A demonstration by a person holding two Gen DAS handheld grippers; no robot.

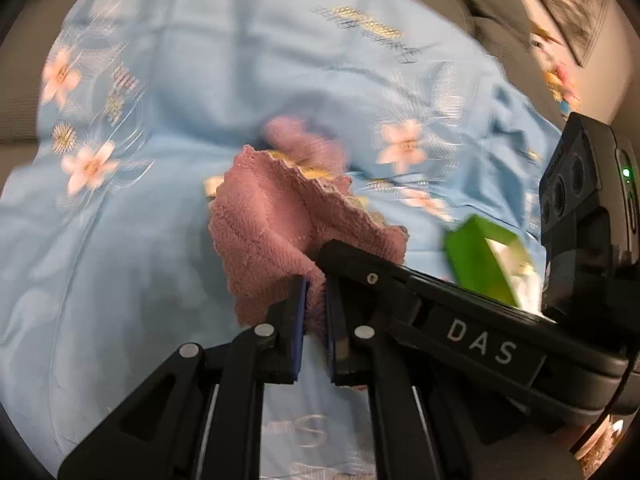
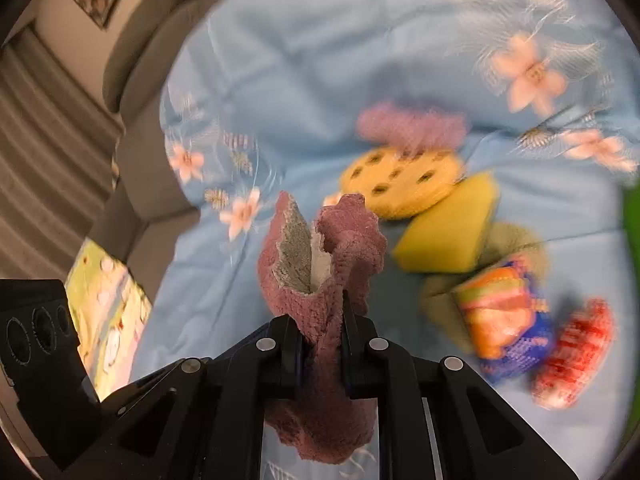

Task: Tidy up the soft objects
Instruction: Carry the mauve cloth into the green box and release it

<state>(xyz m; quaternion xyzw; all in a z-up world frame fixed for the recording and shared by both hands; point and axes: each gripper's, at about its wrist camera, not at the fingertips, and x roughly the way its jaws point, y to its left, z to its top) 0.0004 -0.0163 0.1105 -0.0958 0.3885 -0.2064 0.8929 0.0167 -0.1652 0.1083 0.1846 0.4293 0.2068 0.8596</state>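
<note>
We held the left hand-held gripper (image 1: 316, 300) clamped on one edge of the pink cloth (image 1: 276, 232), its blue pads pinching the terry between them. Our right hand-held gripper (image 2: 322, 336) was likewise closed on the same pink cloth, which bunched up between its jaws and hung below them, showing a grey and white underside at the top fold. The cloth was lifted clear above the light blue flowered bedsheet (image 1: 200, 80), stretched between our two grippers; in the left wrist view the right tool reached in from the right, just beside the left one. On the sheet beyond, to the right in the right wrist view, lay a round yellow sponge with dark holes (image 2: 400, 180), a yellow wedge sponge (image 2: 448, 236) touching it, a lilac fuzzy piece (image 2: 412, 124) farther off, a packet of coloured sponges (image 2: 508, 316) and a red scrubber (image 2: 576, 348) nearer. A green box (image 1: 480, 260) sat at the right. Both views were blurred.
</note>
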